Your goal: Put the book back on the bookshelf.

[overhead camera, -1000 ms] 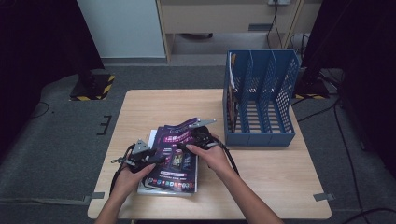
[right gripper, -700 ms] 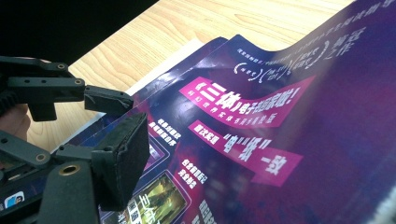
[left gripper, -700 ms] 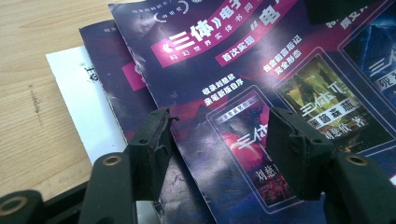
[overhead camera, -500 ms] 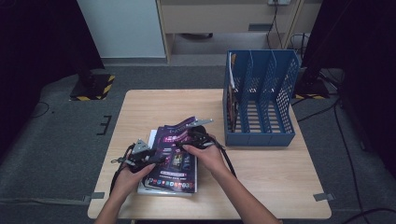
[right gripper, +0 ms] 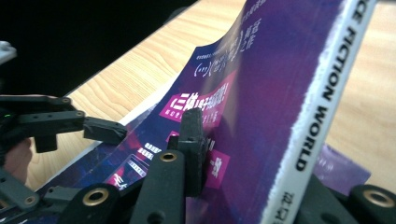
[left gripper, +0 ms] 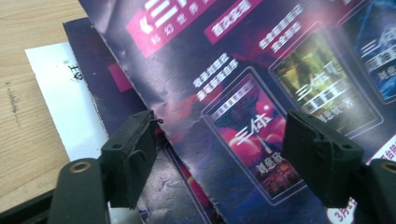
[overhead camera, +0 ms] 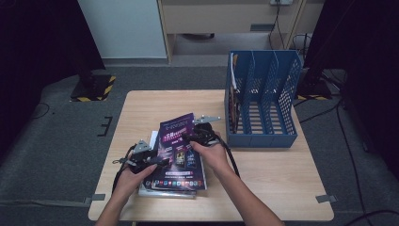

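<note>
A purple magazine (overhead camera: pixel 178 143) tops a small stack (overhead camera: pixel 164 190) on the wooden table (overhead camera: pixel 268 179). Its spine edge (right gripper: pixel 322 107), lettered in black on white, is tilted up off the stack. My right gripper (overhead camera: pixel 192 138) has just been closing and is shut on that edge. One pad (right gripper: pixel 191 144) presses the cover, and the other jaw is hidden behind the spine. My left gripper (left gripper: pixel 224 158) has just been opening. It hovers open over the magazine's left edge with its pads (left gripper: pixel 135 154) apart from the paper.
A blue mesh file holder (overhead camera: pixel 263 99) stands at the table's back right, with a dark book in its leftmost slot. White sheets (left gripper: pixel 60 107) stick out under the stack at the left. Bare wood lies in front of the holder.
The right gripper has edged slightly left onto the magazine's right edge. The left hand has kept its place beside the stack.
</note>
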The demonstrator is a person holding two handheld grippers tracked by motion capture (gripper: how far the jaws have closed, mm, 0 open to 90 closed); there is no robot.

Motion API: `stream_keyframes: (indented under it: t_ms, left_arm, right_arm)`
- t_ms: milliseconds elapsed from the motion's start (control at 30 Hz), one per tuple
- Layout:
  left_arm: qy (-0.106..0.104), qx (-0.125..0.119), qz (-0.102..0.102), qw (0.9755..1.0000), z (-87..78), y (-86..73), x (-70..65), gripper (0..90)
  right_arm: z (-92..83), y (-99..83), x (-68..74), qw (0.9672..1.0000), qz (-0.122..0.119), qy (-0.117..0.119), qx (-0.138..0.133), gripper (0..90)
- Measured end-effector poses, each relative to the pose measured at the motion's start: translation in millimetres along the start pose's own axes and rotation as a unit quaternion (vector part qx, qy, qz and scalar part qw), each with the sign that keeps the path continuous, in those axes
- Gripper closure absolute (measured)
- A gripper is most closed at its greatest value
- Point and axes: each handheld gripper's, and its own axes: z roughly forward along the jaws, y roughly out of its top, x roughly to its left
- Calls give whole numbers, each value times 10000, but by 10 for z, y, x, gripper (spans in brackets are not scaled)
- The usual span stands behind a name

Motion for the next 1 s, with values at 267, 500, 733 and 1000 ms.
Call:
stream_keyframes:
  t_ms: [267,500,733,1000]
  left_arm:
    - [-141,-53,-137,9998,-10,-1,8,224]
    - [-289,1,-125,9995,0,-1,10,219]
    - [-486,17,-107,9988,19,0,-19,188]
    - [-562,35,-71,9984,29,2,-31,180]
  right_arm:
    - [-156,149,74,9988,-431,0,-241,777]
    - [-242,227,86,9967,-650,103,-482,786]
    - [-309,299,126,9931,-870,203,-762,795]
    - [-383,378,188,9883,-1044,372,-1045,802]
